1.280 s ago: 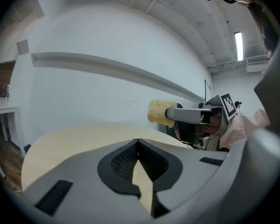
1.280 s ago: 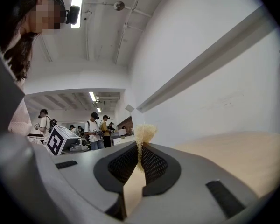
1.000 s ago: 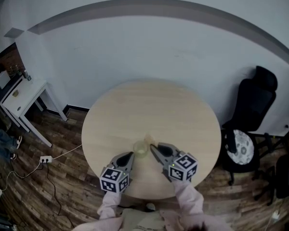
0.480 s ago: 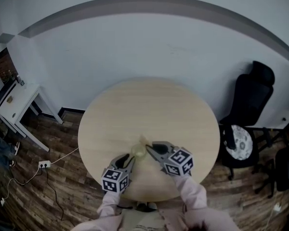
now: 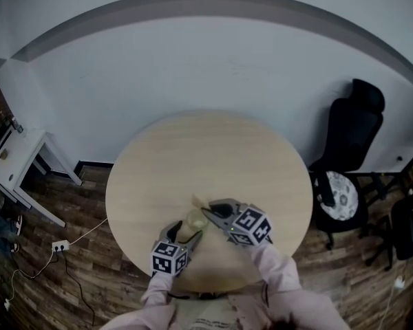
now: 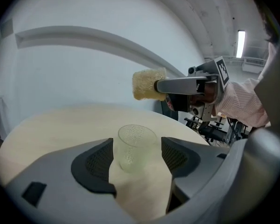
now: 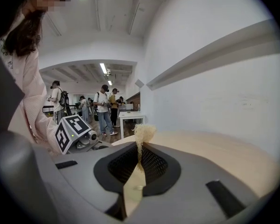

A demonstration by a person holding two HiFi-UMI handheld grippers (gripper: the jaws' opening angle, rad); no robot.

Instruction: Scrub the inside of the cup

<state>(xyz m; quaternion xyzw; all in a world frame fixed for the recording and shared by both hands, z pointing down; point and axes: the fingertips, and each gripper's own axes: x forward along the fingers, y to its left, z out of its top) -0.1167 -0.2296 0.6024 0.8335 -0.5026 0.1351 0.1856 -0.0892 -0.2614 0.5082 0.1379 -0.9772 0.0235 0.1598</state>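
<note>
Head view: a clear cup (image 5: 195,218) stands near the close edge of a round table (image 5: 131,177), with the left gripper (image 5: 186,231) on its near side and the right gripper (image 5: 210,213) reaching in from the right, likely one to steady it and one to scrub. Left gripper view: its jaws have just been opening and now stand spread either side of the cup, which rests on the table between them, unpressed, while a sponge (image 6: 148,84) hangs above. Right gripper view: its jaws are pinched tight on that sponge, whose tip pokes out beyond them.
</note>
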